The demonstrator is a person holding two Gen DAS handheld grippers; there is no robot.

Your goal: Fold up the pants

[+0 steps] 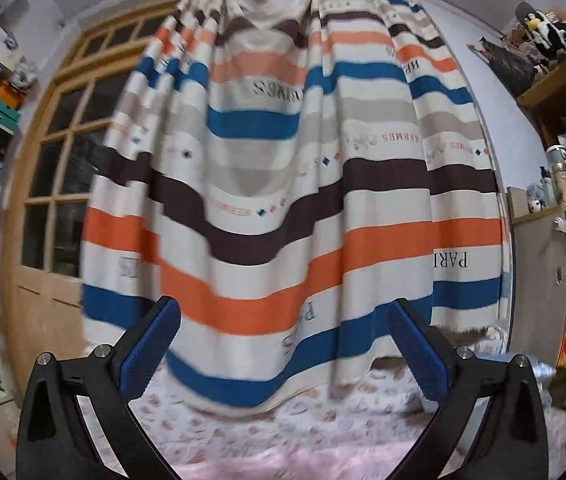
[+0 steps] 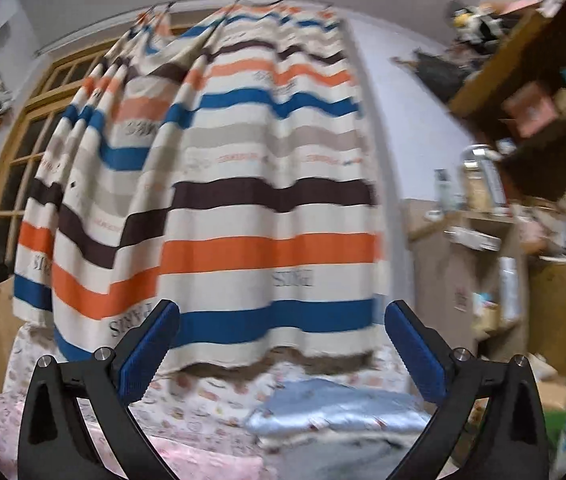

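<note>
Nearest the lens in each wrist view, two blue-padded fingers stand spread wide with nothing between them: the left claw (image 1: 283,350) and the right claw (image 2: 281,350) are both seen fully parted and empty, aimed roughly level at a striped curtain (image 1: 283,184) rather than down at the work.

Below the claws a bed (image 1: 283,436) with a pink patterned cover is seen. In the right wrist view, a pale blue shiny fabric (image 2: 335,412) is heaped towards the bed's far edge under the curtain hem, with a grey cloth (image 2: 343,456) just in front of it at the bottom of the frame. Whether either is the pants cannot be told; the garment is not clearly shown in the left wrist view at all. Cluttered shelves (image 2: 523,128) are seen to the right of the bed.

Both views are blurred. With the claws raised and pointed away from the bed, the main risk is judged to be a blind descent: the wrong cloth could be pinched, or the bed cover caught up with the garment. The curtain hem hangs close over the far edge and could be snagged. The slippery-looking blue fabric could slide out of any fold already made.
</note>
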